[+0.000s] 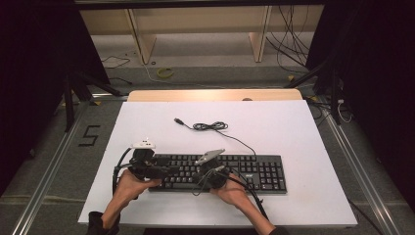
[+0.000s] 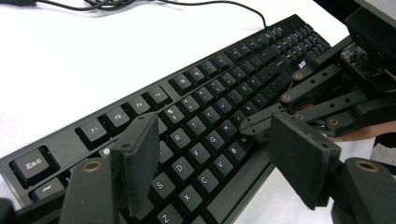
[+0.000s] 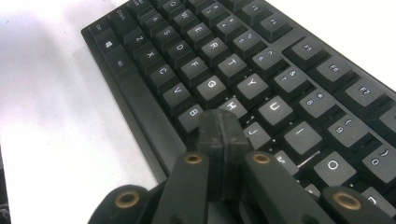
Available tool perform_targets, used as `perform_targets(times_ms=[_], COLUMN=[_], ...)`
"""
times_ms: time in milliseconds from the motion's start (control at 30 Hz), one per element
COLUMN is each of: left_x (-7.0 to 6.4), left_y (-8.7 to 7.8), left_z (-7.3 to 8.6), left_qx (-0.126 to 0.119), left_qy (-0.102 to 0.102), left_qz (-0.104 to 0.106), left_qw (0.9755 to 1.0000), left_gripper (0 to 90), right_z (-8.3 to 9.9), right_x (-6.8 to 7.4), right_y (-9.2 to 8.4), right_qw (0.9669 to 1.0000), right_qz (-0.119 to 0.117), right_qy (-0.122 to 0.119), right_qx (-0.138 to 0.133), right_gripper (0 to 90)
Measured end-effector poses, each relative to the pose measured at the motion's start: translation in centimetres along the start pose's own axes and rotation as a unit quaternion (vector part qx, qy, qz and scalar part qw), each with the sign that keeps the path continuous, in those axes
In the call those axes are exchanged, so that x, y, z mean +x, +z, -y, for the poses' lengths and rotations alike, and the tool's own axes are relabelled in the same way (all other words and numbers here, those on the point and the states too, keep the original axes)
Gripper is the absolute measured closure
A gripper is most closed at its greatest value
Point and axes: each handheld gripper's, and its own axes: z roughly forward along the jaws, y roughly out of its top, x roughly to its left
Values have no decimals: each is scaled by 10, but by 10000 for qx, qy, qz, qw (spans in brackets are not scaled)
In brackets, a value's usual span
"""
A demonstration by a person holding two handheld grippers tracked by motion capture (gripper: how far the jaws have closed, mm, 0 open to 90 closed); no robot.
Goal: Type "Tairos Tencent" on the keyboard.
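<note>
high: black keyboard (image 1: 230, 172) on white table (image 1: 293, 127), near edge; left gripper (image 1: 164, 170) over its left end, right gripper (image 1: 205, 172) mid-keys | left gripper view: left gripper (image 2: 219, 154) spread wide above D/F/G keys, nothing between; right gripper (image 2: 254, 127) tip at H/J | right gripper view: right gripper (image 3: 220, 128) clenched empty, tip at H/J on keyboard (image 3: 261, 79)

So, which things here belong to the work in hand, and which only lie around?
In the work:
- black keyboard
- right gripper, shut, tip at the H and J keys
- left gripper, open above the left-side keys

Lying about:
- keyboard's cable, coiled on the white board
</note>
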Motion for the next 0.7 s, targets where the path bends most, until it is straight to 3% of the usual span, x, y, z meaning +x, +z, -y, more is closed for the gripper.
perform_targets(times_ms=[200,367,700], left_x=[0,0,0], left_y=[0,0,0], left_z=[0,0,0], left_qx=[-2,-12,-24], left_qy=[7,0,-2], left_qz=[0,-7,-19], left_qw=[10000,10000,10000], left_gripper=[334,334,334], right_z=[-1,0,0], right_x=[-3,-8,-11], right_y=[-3,-10,-21], right_qw=[9999,9992,9979], right_qz=[-83,-154,-237], right_qy=[132,291,363], right_qx=[-20,-241,-482], right_gripper=[900,894,819])
